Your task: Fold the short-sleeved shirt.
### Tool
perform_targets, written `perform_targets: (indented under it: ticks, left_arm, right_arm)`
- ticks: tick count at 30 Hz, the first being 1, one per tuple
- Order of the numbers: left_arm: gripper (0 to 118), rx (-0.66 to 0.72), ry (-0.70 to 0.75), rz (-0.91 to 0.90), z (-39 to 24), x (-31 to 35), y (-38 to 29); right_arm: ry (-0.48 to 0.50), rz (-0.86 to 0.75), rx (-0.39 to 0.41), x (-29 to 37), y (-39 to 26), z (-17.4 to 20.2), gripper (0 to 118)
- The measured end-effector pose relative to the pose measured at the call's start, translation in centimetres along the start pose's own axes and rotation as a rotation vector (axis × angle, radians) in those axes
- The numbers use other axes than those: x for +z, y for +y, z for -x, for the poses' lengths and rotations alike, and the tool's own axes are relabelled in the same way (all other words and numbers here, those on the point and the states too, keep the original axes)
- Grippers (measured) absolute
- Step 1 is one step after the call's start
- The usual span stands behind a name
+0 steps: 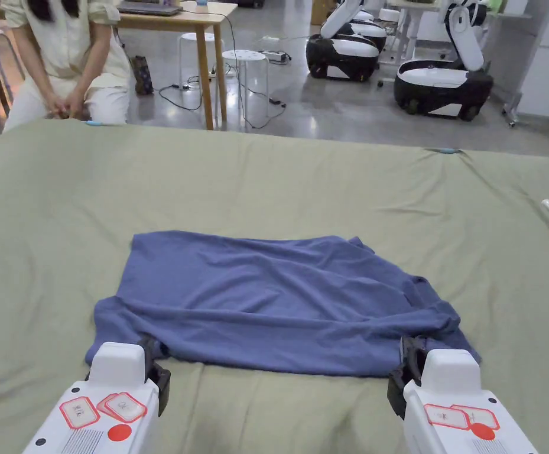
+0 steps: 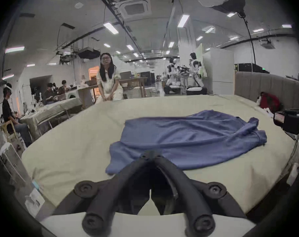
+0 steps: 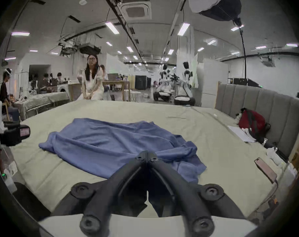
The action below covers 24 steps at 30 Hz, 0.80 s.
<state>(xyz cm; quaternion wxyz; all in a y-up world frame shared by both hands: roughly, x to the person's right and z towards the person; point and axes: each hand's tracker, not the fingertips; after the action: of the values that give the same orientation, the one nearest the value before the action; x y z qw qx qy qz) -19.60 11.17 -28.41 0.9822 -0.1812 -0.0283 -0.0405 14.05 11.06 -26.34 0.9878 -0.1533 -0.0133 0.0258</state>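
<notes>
No text, brand or number can be made out anywhere. The left gripper (image 1: pixel 152 362) and the right gripper (image 1: pixel 410 369) each carry red-bordered white stickers (image 1: pixel 124 407) on their white housings, with small marks too blurred to make out. A pink-lit label (image 3: pixel 23 132) on the left gripper's side, seen from the right gripper view, is equally illegible.

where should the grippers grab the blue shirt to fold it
Grip the blue shirt at its two near corners, coming low from the near edge. It lies flat but wrinkled, and the left gripper and right gripper already sit there, jaws together.
</notes>
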Motion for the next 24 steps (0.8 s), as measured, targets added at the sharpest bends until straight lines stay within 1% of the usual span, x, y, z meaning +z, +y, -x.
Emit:
perform_targets:
  ticks: [1,3,6,7,8,9,12,13,14,15,16,17,20,22,23,24]
  left_arm:
    - [0,-0.008,0.016,0.041,0.5,-0.1,-0.4]
    - [0,-0.015,0.041,0.056,1.4,-0.5,-1.2]
    - [0,-0.002,0.054,0.324,3.5,-3.9,-1.9]
    - [0,0.032,0.027,0.32,3.8,-4.9,-1.9]
    - [0,0.055,0.047,0.324,4.6,-6.0,-2.1]
    - [0,0.042,0.066,0.343,5.3,-6.9,-2.1]
    - [0,0.08,0.087,0.318,7.0,-8.7,-1.2]
    - [10,0.077,0.103,0.317,7.4,-9.3,-0.8]
    - [53,0.079,0.108,0.317,7.9,-10.0,-0.4]
    - [90,0.089,0.108,0.332,7.9,-10.6,0.0]
    - [113,0.093,0.107,0.337,8.1,-11.2,0.0]
    - [116,0.091,0.105,0.337,8.3,-11.8,0.1]
    - [93,0.063,0.123,0.373,8.3,-13.8,0.4]
    - [87,0.065,0.137,0.419,8.5,-15.4,0.0]
    - [79,0.062,0.137,0.464,8.3,-16.1,-0.4]
    - [73,0.051,0.103,0.499,8.0,-16.6,-0.8]
  right_arm:
    - [0.0,0.002,-0.003,0.3,0.4,0.2,0]
    - [0.005,0.005,-0.008,0.5,0.4,0.3,0]
    - [0.008,0.009,0.007,1.1,1.0,0.9,0]
    - [0.008,0.015,0.011,1.0,1.0,1.0,0]
    - [0.006,0.016,0.012,1.1,1.0,1.1,0]
    - [0.009,0.02,0.011,1.0,1.2,1.0,0]
    - [0.006,0.031,0.021,1.3,1.2,0.9,0]
    - [0.006,0.035,0.025,1.2,1.3,0.7,0]
    - [0.005,0.043,0.025,1.2,1.3,0.5,0]
    - [0.001,0.046,0.023,1.2,1.3,0.4,0]
    - [-0.001,0.049,0.022,1.1,1.3,0.3,0]
    - [-0.003,0.057,0.02,0.6,1.3,-0.4,0]
    - [-0.008,0.061,0.017,0.5,1.4,-0.6,0]
    - [-0.011,0.071,0.02,0.2,1.4,-0.9,0]
    - [-0.012,0.078,0.019,0.1,1.4,-1.1,0]
    - [-0.013,0.093,0.017,-0.2,1.4,-1.3,0]
